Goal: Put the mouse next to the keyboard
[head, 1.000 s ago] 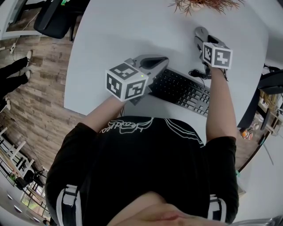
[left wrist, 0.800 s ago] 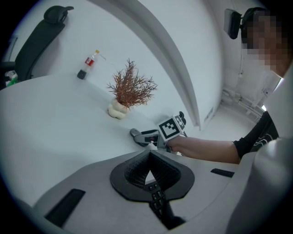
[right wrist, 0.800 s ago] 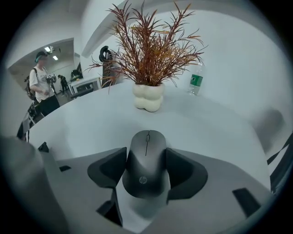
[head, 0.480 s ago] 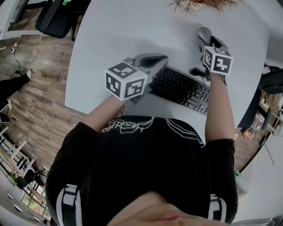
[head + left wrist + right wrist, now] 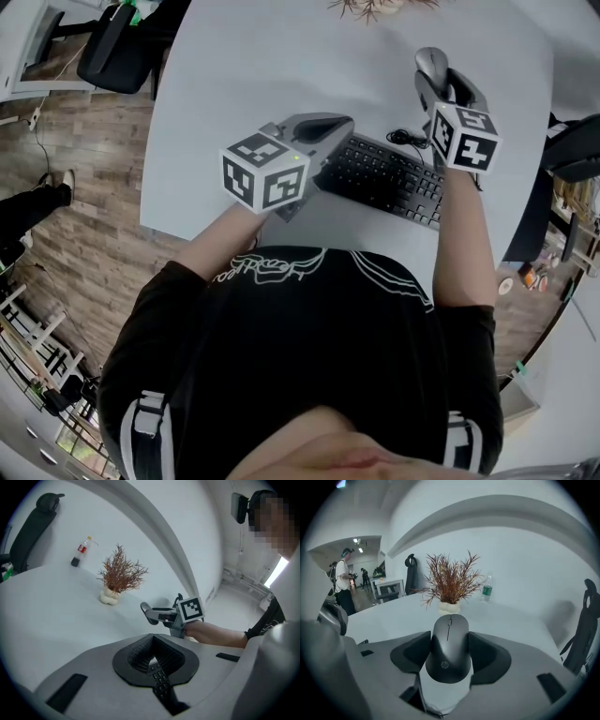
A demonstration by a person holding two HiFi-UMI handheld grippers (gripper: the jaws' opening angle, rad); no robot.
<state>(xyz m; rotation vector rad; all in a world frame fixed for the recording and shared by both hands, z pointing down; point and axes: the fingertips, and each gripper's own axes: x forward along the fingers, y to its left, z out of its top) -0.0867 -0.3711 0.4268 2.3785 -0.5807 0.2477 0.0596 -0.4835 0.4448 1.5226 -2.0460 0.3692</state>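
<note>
Beyond the far right corner of the black low-profile keyboard [image 5: 384,178], the right gripper [image 5: 433,82] pinches the dark grey oval computer mouse [image 5: 449,648] by its flanks, long axis along the jaws, nose pointing far, seemingly clear of the white table [image 5: 244,66]. The keyboard lies near and left of it, so the set-down falls to this hand. The left gripper [image 5: 152,660], jaws pressed together on nothing, hovers over the keyboard's left end.

On my screens the light is soft, even and fairly bright, with ceiling lamps [image 5: 357,540] glowing far off and the white counter [image 5: 244,84] washed pale under faint shadows, while both gripper views bend into black fisheye corners and the close mouse [image 5: 449,648] reads dark but sharp.
</note>
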